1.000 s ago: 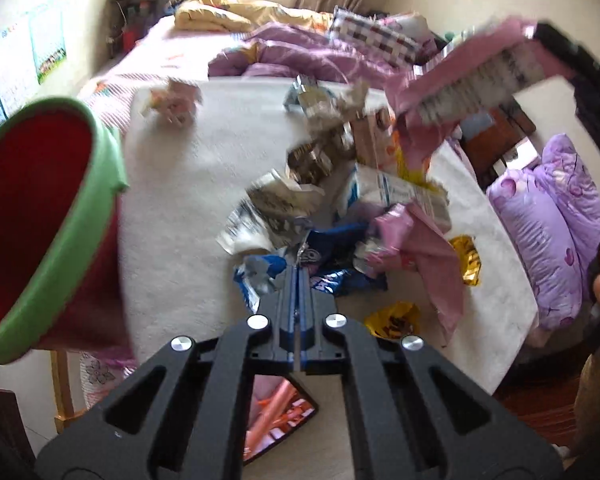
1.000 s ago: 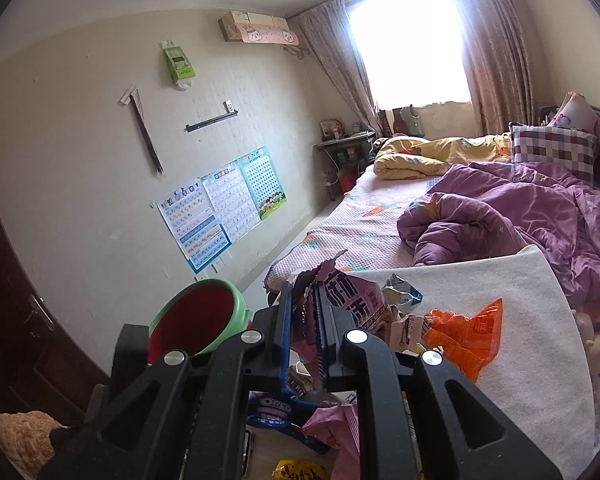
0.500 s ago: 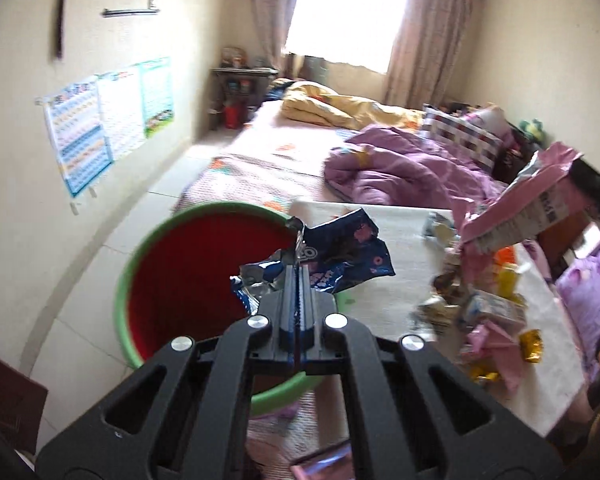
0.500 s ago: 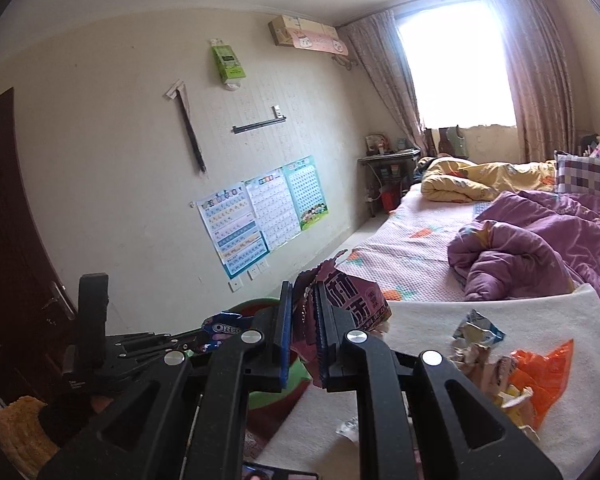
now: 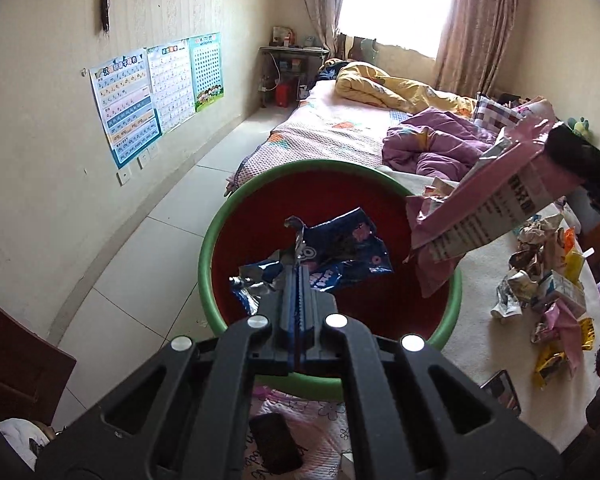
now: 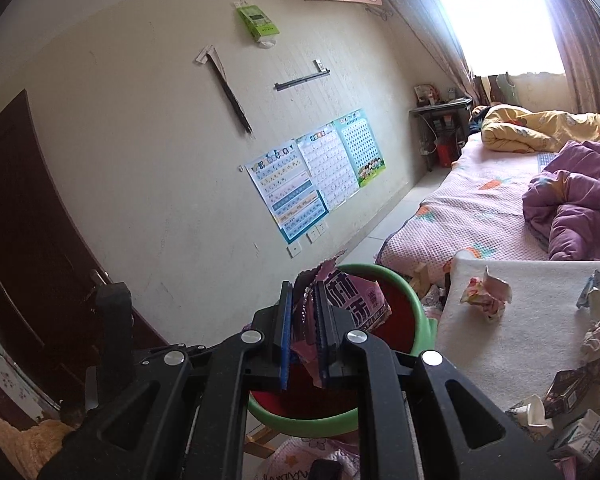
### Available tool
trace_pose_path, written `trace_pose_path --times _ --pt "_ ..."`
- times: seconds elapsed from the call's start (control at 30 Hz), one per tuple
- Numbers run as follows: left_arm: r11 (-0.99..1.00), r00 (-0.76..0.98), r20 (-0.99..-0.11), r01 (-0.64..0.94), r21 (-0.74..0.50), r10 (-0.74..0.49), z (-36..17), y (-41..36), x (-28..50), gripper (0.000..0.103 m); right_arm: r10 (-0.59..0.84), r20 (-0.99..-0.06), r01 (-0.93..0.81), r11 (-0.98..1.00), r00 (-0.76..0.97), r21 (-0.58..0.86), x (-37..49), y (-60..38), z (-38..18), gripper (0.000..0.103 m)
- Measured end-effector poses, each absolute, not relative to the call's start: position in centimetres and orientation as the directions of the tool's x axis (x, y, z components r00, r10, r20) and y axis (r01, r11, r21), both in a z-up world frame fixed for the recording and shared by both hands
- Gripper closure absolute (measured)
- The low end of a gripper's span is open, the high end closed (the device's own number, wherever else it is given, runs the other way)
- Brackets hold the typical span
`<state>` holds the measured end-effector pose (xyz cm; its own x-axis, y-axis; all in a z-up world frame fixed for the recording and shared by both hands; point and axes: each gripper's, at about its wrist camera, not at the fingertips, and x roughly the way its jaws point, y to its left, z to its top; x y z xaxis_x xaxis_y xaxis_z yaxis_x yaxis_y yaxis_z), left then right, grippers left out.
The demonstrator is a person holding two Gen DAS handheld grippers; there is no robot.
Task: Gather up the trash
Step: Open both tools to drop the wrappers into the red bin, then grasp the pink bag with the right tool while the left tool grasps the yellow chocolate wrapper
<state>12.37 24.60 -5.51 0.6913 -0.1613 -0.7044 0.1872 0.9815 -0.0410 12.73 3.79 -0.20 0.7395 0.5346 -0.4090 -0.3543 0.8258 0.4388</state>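
Both grippers parked right over the bin (image 5: 220, 236), mid-frame in the left view, red inside, green rim. Left gripper (image 5: 299, 268) pressed tight on a blue wrapper (image 5: 340, 256), which dangles straight above the red interior, so probably held there to drop clean inside rather than onto the rim. Right gripper (image 6: 303, 300) pinching a pink packet (image 6: 356, 300), jaws a bit apart around the crumpled foil; seen in the left view as the pink packet (image 5: 480, 216) coming in from the upper right, its loose end hanging just over the bin's right edge. Looks lined up for the same drop, though a touch close to the rim, so could catch there. Rest of the trash (image 5: 540, 280) piled on the white-covered table (image 5: 480, 340) at right of frame, well apart from the bin: crumpled foil, small cartons, yellow bits. One crumpled wrapper (image 6: 486, 298) sitting alone near the table's far corner in the right view. Bin tucked just beside the table edge, handy for short trips. Plenty left to collect by the look of it.
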Motion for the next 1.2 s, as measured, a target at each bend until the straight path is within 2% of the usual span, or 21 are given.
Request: trace_pose_path --times 0.3,0.37,0.5,0.67,0.97,1.2 --pt "0.981 0.663 -0.733 0.189 -0.031 -0.151 -6.9 24.7 13.2 0.102 0.526 -0.453 -0.322 0.831 0.720 0.454 13.4 4.2 -2.1 0.089" --pt "0.983 0.663 -0.734 0.183 -0.030 -0.146 -7.0 24.8 13.5 0.100 0.520 -0.457 -0.312 0.834 0.722 0.456 13.3 4.1 -2.2 0.078" --pt "0.984 0.673 -0.726 0.178 -0.027 -0.141 -6.9 24.8 13.4 0.074 0.508 -0.447 -0.305 0.839 0.737 0.451 12.5 3.6 -1.7 0.072" --pt "0.984 0.684 -0.716 0.175 -0.020 -0.136 -6.6 24.5 13.2 0.062 0.490 -0.443 -0.294 0.848 0.751 0.440 11.4 2.5 -1.0 0.066" --pt "0.981 0.698 -0.701 0.193 -0.015 -0.147 -5.9 22.8 12.3 0.062 0.417 -0.464 -0.237 0.887 0.782 0.398 8.6 -1.1 -0.5 0.061" --pt "0.980 0.716 -0.680 0.197 -0.024 -0.161 -4.8 20.7 11.7 0.058 0.328 -0.531 -0.150 0.925 0.782 0.349 5.7 -5.1 -2.1 0.058"
